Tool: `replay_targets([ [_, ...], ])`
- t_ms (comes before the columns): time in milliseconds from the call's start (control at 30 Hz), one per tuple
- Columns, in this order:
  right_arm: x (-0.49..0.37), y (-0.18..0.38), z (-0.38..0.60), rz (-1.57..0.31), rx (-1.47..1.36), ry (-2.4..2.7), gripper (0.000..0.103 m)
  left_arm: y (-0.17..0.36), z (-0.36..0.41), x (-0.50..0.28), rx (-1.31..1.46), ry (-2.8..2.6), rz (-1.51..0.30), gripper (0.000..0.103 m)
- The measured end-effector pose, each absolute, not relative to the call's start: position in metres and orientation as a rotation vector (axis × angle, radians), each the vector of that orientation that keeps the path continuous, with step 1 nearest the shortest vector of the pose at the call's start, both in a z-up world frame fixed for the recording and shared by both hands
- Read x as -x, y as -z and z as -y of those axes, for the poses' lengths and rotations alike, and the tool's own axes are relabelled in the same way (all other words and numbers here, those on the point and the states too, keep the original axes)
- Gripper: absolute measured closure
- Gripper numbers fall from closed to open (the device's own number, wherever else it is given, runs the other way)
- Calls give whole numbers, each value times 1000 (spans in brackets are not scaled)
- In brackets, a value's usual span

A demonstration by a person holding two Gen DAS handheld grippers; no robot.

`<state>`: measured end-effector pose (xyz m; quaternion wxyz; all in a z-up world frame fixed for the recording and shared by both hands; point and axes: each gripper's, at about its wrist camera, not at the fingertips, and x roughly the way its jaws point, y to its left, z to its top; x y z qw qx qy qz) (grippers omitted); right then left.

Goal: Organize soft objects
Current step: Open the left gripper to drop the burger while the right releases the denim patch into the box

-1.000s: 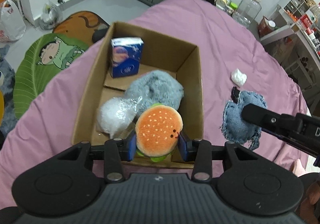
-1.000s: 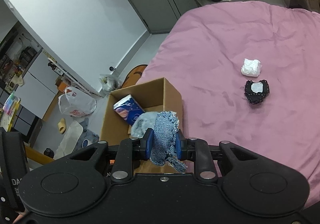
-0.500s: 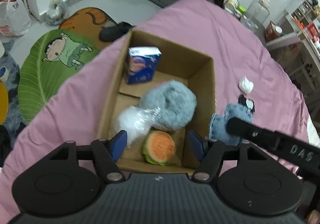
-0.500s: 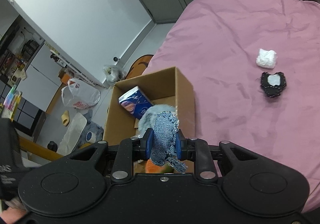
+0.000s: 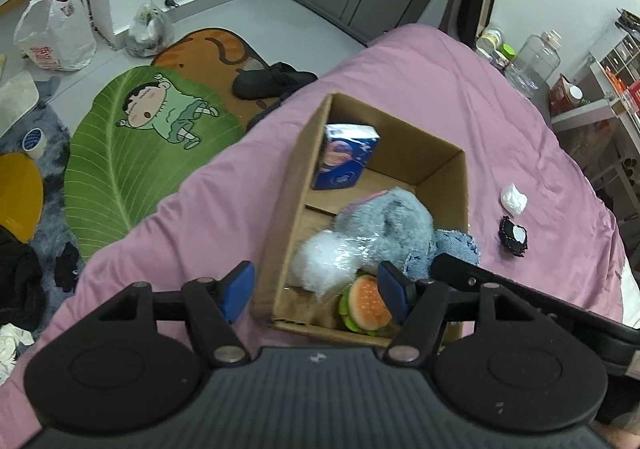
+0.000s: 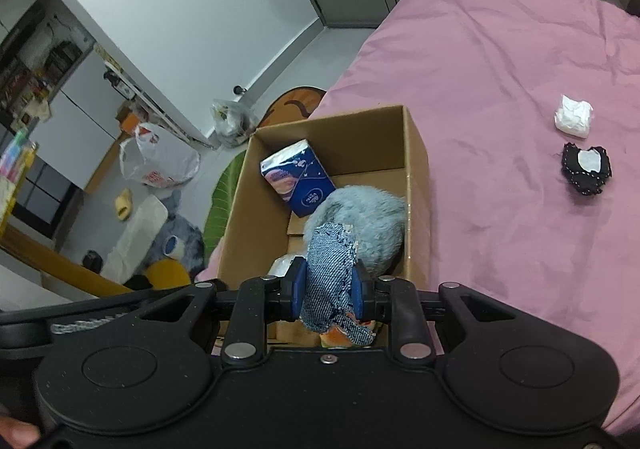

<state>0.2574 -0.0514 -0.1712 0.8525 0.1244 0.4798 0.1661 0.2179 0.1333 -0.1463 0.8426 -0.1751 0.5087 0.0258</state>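
A cardboard box (image 5: 460, 185) (image 6: 416, 153) sits on the pink bed. Inside lie a burger plush (image 5: 366, 307), a grey fluffy item (image 5: 394, 219) (image 6: 368, 217), a clear plastic bundle (image 5: 328, 265) and a blue tissue pack (image 5: 346, 161) (image 6: 296, 177). My left gripper (image 5: 316, 291) is open and empty above the box's near edge. My right gripper (image 6: 329, 291) is shut on a denim cloth piece (image 6: 330, 281) (image 5: 456, 251), held over the box's near right corner. A white crumpled item (image 5: 514, 199) (image 6: 574, 116) and a black pad (image 5: 513, 236) (image 6: 586, 168) lie on the bed.
Floor mats (image 5: 132, 153), a black shoe (image 5: 272, 81) and plastic bags (image 5: 52, 37) lie on the floor left of the bed. Shelves and jars (image 5: 536, 61) stand at the bed's far right. The pink bed (image 6: 500, 69) stretches to the right of the box.
My left gripper opened and dropped the burger plush into the box, then pulled back and up. My right gripper carried the denim cloth piece from beside the box to over it.
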Motion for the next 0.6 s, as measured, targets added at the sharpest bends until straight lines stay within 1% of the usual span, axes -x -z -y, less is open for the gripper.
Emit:
replay_targets([
  [100,-253,170,43,-990,-198,-297,72,145,-141,-214,375,-70,-1069,37],
  [133,-253,170,42,-995,-195,-282,60,145,-143,-213,377,-75,-1069,37],
  [167,-252,170,43,-996,-202,-282,54,145,-144,-212,379,-81,-1070,37],
  [600,-239,159,59,-969,-281,-315,53,133,-144,-197,359,-97,-1055,37],
])
